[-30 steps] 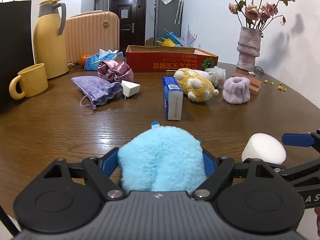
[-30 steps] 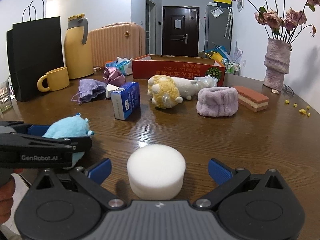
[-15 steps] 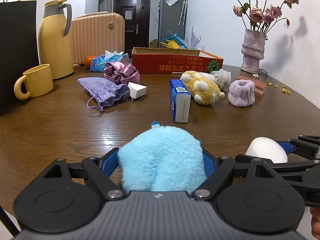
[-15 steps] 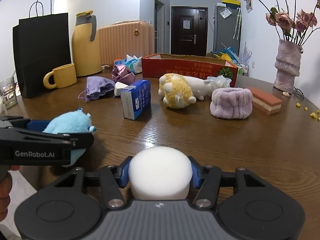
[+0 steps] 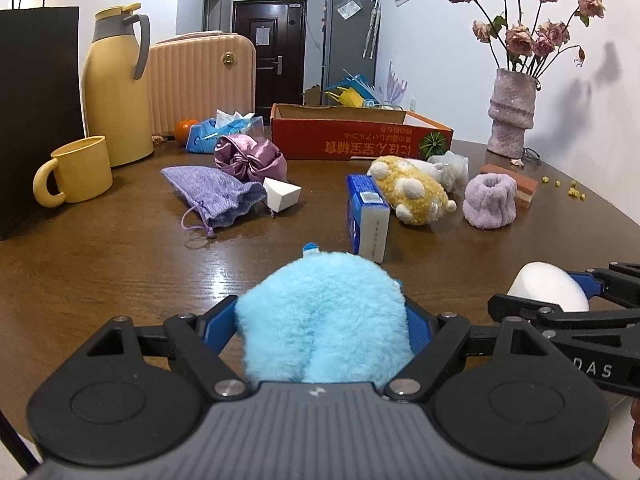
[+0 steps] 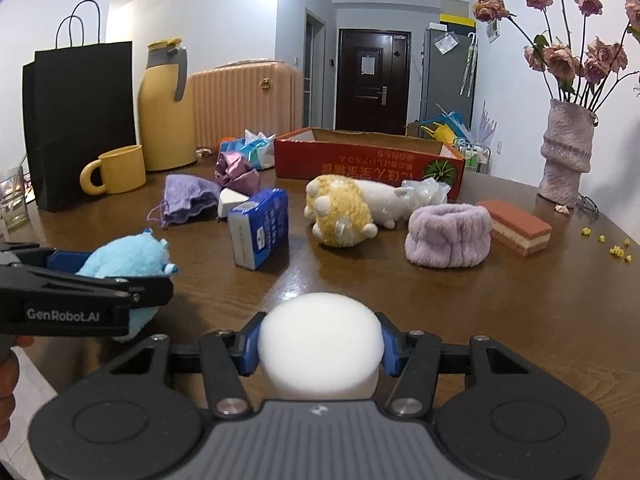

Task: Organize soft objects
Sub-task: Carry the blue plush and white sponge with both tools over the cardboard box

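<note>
Left wrist view: the left gripper (image 5: 322,322) has its jaws clamped on a fluffy light-blue plush toy (image 5: 324,324), which bulges between the blue pads low over the near part of the brown wooden table (image 5: 120,256). Ahead lie a blue tissue pack (image 5: 368,218) standing on edge, a yellow-and-white plush animal (image 5: 412,190), a lilac fuzzy band (image 5: 490,200) and a purple drawstring pouch (image 5: 212,194). A red cardboard box (image 5: 360,140) sits farther back.

Right wrist view: the right gripper (image 6: 318,350) has just been closing its jaws, and the pads now press both sides of a white round foam sponge (image 6: 318,348) at the table's near part. The left gripper shows at the left edge with the blue toy in it. A layered sponge block (image 6: 514,226) lies just right of the lilac band.
</note>
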The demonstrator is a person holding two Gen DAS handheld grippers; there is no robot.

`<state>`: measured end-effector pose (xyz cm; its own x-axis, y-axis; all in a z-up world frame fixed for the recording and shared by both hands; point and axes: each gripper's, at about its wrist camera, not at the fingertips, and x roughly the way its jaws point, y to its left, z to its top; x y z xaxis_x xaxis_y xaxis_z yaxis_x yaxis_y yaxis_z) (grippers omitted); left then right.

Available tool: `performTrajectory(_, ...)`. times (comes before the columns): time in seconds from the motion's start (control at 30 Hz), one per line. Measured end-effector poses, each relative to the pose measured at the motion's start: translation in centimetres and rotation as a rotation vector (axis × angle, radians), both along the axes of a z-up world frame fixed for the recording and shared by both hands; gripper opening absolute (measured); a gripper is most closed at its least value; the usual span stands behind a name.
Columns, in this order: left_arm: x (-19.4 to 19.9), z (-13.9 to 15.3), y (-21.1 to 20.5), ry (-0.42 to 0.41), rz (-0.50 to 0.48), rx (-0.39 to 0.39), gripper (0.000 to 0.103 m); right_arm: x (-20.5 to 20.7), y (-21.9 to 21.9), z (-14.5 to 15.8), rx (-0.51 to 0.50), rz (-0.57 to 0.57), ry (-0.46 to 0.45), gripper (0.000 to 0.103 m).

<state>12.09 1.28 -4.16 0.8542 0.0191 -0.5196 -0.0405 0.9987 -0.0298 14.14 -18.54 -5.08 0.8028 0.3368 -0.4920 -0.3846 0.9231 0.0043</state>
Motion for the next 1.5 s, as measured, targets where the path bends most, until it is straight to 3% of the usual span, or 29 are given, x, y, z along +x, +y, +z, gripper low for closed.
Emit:
performTrajectory(0.73, 3.5, 3.3, 0.2, -0.067, 0.003, -0.006, 0.083, 5.4, -1.6, 3.9, 0.028, -0.061, -0.068, 0.055)
performTrajectory(1.5, 11.0, 7.8, -0.1, -0.153, 0.037, -0.043, 0.084, 13.3, -1.1, 7.9, 0.074, -0.103, -0.122, 0.055)
